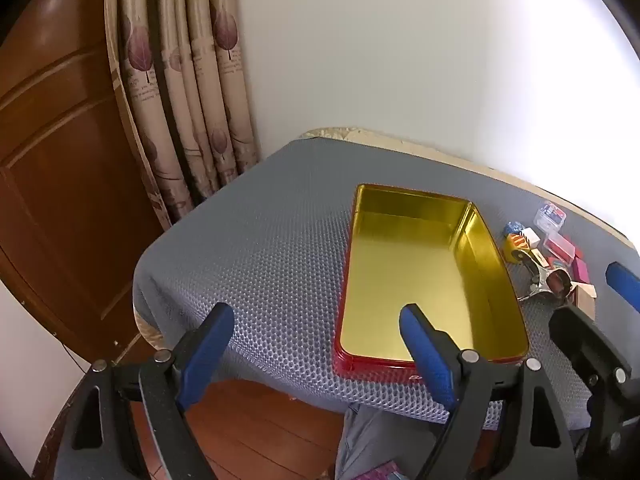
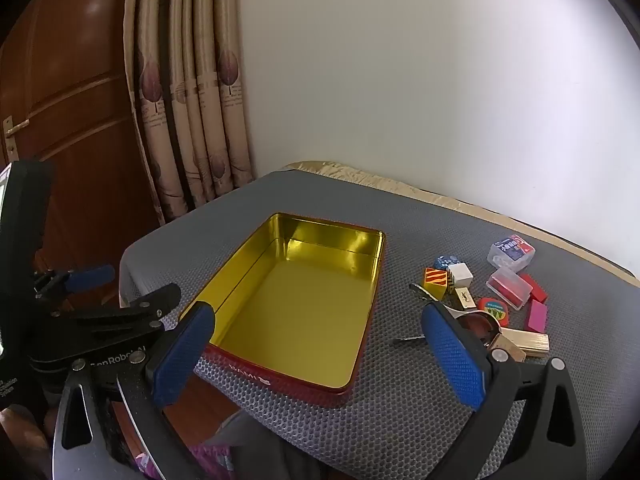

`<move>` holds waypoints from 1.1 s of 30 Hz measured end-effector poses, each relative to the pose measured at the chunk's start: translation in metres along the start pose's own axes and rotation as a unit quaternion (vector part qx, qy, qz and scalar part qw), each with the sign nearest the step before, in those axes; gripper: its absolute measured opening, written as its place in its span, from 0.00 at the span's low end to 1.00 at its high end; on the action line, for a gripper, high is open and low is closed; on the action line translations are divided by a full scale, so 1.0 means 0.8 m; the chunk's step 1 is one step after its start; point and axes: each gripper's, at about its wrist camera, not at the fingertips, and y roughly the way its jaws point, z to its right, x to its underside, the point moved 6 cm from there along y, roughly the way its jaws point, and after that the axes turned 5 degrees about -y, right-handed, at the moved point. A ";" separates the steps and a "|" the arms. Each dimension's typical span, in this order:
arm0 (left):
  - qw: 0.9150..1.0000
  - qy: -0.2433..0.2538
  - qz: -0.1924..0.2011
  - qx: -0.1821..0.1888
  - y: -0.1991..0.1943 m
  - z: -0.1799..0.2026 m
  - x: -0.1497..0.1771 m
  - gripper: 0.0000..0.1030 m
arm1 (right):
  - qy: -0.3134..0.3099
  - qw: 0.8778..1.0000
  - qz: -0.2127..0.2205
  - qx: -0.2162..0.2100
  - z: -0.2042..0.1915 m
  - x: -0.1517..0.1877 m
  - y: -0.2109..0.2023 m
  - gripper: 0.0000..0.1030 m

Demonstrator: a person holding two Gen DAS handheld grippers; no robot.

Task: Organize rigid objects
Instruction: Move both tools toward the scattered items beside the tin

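Note:
An open red tin with a gold inside [image 1: 424,268] [image 2: 296,304] lies empty on the grey mesh mat. A pile of small rigid objects [image 2: 496,296] lies to its right: a striped yellow cube [image 2: 435,280], a white cube [image 2: 461,274], clear plastic boxes [image 2: 511,253], red and pink blocks [image 2: 536,316], a wooden block [image 2: 524,342] and a metal piece. The pile also shows in the left wrist view [image 1: 548,256]. My left gripper [image 1: 316,332] is open and empty at the tin's near left corner. My right gripper [image 2: 316,340] is open and empty over the tin's near edge.
The grey mat [image 2: 420,412] covers a table with a beige edge [image 2: 400,184] against a white wall. A patterned curtain [image 2: 188,100] and a brown wooden door [image 2: 68,92] stand at the left. Wooden floor [image 1: 256,428] lies below the near edge.

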 end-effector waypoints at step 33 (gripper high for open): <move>0.968 0.155 -0.065 0.184 -0.036 0.195 0.051 0.84 | 0.202 0.960 -0.049 0.189 0.297 0.140 -0.122 1.00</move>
